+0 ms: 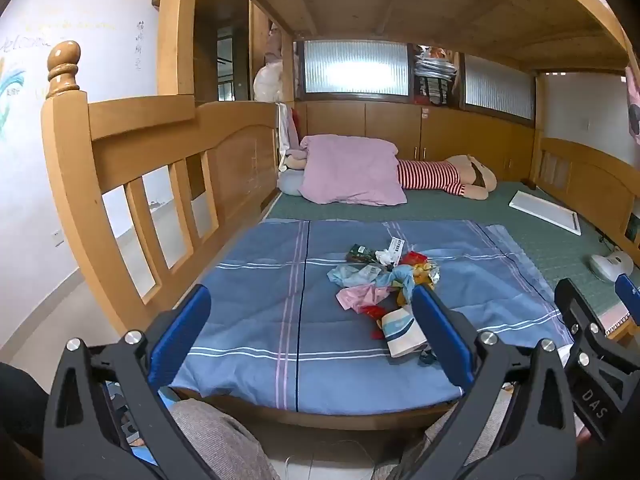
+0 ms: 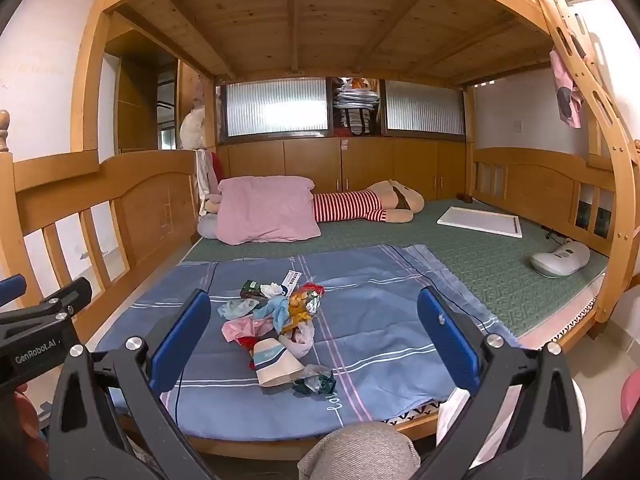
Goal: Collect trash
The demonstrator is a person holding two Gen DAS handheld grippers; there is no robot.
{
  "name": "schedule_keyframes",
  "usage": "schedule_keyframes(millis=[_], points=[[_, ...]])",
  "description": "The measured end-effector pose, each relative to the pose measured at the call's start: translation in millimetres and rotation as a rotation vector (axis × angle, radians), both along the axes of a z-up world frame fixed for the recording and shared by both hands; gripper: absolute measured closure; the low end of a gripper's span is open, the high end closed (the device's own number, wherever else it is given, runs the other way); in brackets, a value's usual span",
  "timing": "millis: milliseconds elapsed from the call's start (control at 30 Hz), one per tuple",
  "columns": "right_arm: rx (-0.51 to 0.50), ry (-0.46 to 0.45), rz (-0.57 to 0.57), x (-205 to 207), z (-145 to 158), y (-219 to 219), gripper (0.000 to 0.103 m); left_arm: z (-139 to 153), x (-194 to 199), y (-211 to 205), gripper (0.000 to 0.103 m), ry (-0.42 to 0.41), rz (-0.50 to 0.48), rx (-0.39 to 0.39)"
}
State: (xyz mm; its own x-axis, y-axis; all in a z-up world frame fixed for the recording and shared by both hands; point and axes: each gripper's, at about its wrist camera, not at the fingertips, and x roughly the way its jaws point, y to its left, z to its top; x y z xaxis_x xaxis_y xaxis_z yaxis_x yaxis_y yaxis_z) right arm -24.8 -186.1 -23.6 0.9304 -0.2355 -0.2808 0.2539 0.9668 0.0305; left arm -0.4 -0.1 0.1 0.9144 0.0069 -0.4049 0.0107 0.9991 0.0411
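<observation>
Wooden bunk bed (image 2: 132, 200), lower berth laid with a green mat (image 2: 480, 256) and, nearer the camera, a blue striped sheet (image 2: 380, 320). Far end: pink quilt (image 2: 264, 212) heaped against a striped plush toy (image 2: 360, 204); white panel (image 2: 480, 222) and a pale handheld appliance (image 2: 560, 258) off to the right, well apart from the litter.

Trash pile (image 2: 276, 320) spread along the middle of the sheet, near the front edge. Likely all light, nothing fragile. Paper cup (image 2: 276, 364) on its side at the near end: thin-walled, crushable, best pinched across the rim or body with a gentle squeeze. Pink plastic bag (image 2: 240, 328) and light-blue film (image 2: 276, 308): limp, slippery, best gathered at a bunched fold rather than a flat edge. Gold foil wrapper (image 2: 304, 306), red wrapper (image 2: 310, 290), dark green packet (image 2: 250, 286), crumpled white tissue (image 2: 272, 289) and a printed label (image 2: 294, 279) at the far end: flat and thin, hard to lift off cloth without snagging the sheet, so better taken by a raised crease.

Left gripper (image 1: 312, 320) spread to full width, empty, short of the pile. Right gripper (image 2: 314, 328) likewise fully spread, holding nothing.
</observation>
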Motion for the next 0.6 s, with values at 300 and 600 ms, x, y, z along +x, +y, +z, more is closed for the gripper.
schedule_keyframes(millis=[300,600], points=[[0.009,0.005,0.001,1.0,-0.2,-2.0,0.003,-1.0,-2.0,-0.8,0.003,0.004,-0.01,0.012],[0.007,0.0,0.002,0.9,-3.1,-0.4,0.003,-3.3,2.9,0.1,0.003,0.021,-0.004,0.004]])
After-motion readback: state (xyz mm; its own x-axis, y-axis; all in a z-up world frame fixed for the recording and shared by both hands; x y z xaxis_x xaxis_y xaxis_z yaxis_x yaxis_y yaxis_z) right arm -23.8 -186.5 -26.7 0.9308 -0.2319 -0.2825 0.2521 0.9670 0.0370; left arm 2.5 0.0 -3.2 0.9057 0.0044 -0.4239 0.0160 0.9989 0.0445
